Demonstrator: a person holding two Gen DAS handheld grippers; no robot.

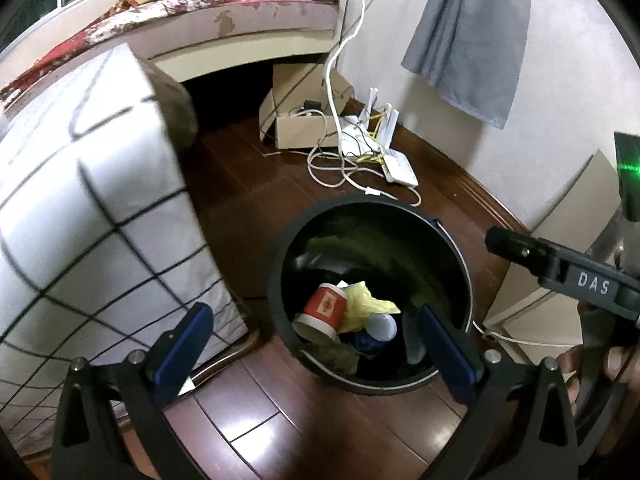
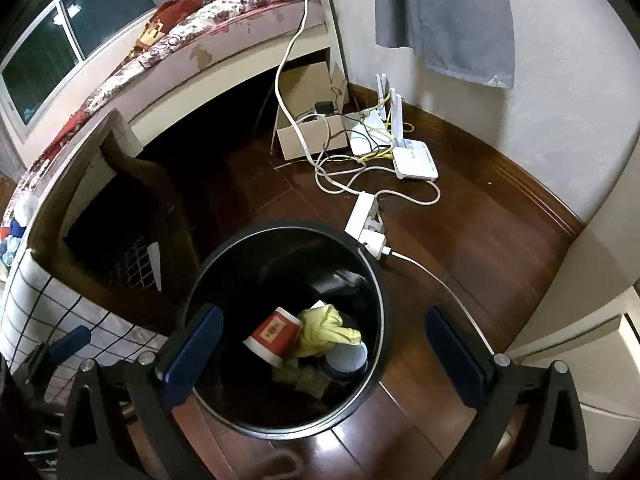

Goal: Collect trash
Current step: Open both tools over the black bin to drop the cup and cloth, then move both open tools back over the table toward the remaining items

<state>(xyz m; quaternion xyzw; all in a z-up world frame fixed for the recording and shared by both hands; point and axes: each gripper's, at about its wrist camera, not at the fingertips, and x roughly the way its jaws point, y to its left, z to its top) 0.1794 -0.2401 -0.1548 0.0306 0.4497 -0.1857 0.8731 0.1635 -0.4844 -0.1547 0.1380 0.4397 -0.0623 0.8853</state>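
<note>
Here both tools tilted steeply down over the black trash bin [image 2: 376, 280] on the dark wood floor [image 2: 460, 240]. The left gripper [image 1: 316, 336] and right gripper [image 2: 324, 340] stood spread wide, nothing between their blue pads. Inside the bin lay a red paper cup [image 2: 274, 334] on its side, a crumpled yellow wrapper [image 2: 324, 330] and a white cup [image 2: 348, 358].
</note>
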